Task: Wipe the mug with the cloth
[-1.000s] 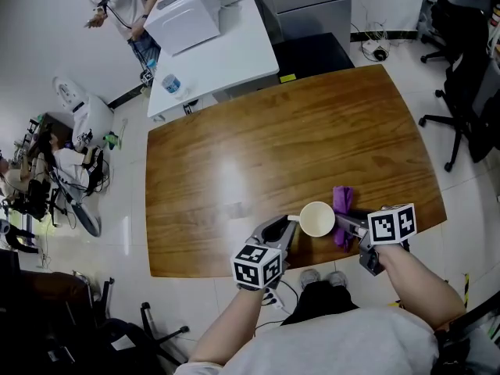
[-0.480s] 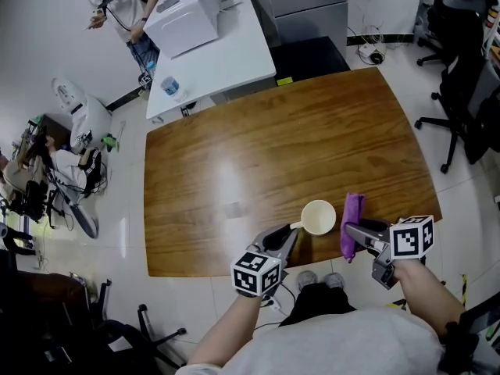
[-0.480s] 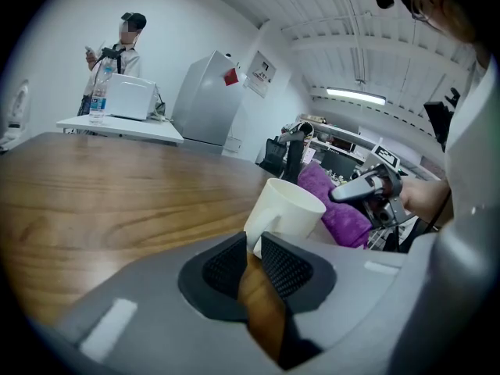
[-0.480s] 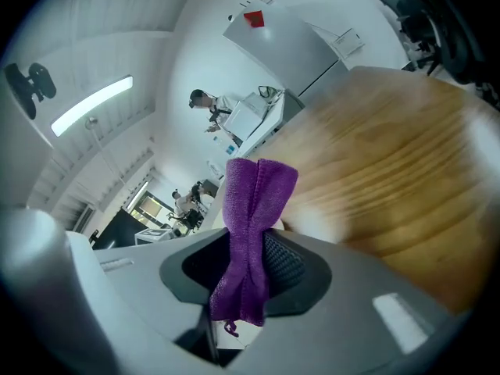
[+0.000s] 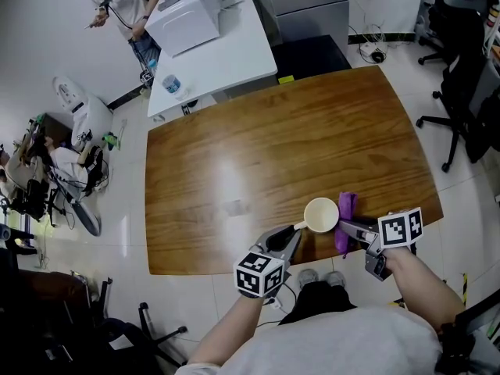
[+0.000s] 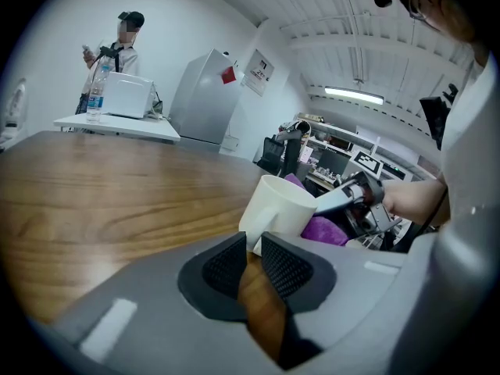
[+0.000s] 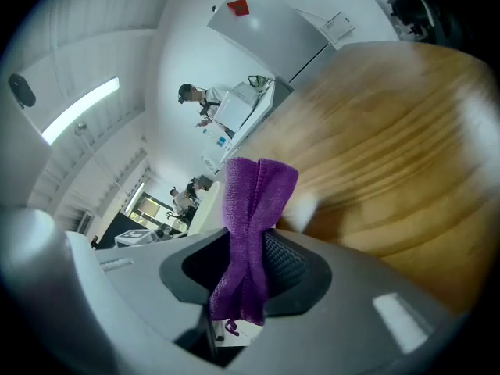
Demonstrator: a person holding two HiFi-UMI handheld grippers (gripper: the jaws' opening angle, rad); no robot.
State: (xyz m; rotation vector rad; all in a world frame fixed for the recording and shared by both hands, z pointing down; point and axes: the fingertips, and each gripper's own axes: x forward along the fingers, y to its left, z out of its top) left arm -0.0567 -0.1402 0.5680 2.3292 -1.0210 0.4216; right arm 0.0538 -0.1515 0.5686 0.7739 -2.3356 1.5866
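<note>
A white mug [image 5: 320, 215] stands near the front edge of the wooden table [image 5: 258, 147]. My left gripper [image 5: 294, 232] is shut on the mug's handle; in the left gripper view the handle [image 6: 255, 241] sits between the jaws of the left gripper [image 6: 251, 247], with the mug [image 6: 278, 206] upright beyond them. My right gripper [image 5: 351, 227] is shut on a purple cloth [image 5: 344, 217], which hangs against the mug's right side. In the right gripper view the cloth [image 7: 251, 209] is pinched between the jaws of the right gripper [image 7: 248, 266] and sticks up past them.
A white side table [image 5: 219, 53] with a white box [image 5: 181, 18] and a water bottle [image 5: 172, 85] stands beyond the far left corner. A person [image 5: 121, 2] stands near it. Office chairs [image 5: 469, 92] are to the right.
The right gripper drew the cloth away to the right of the mug, then came back against its right side. The mug and the left gripper barely moved.
</note>
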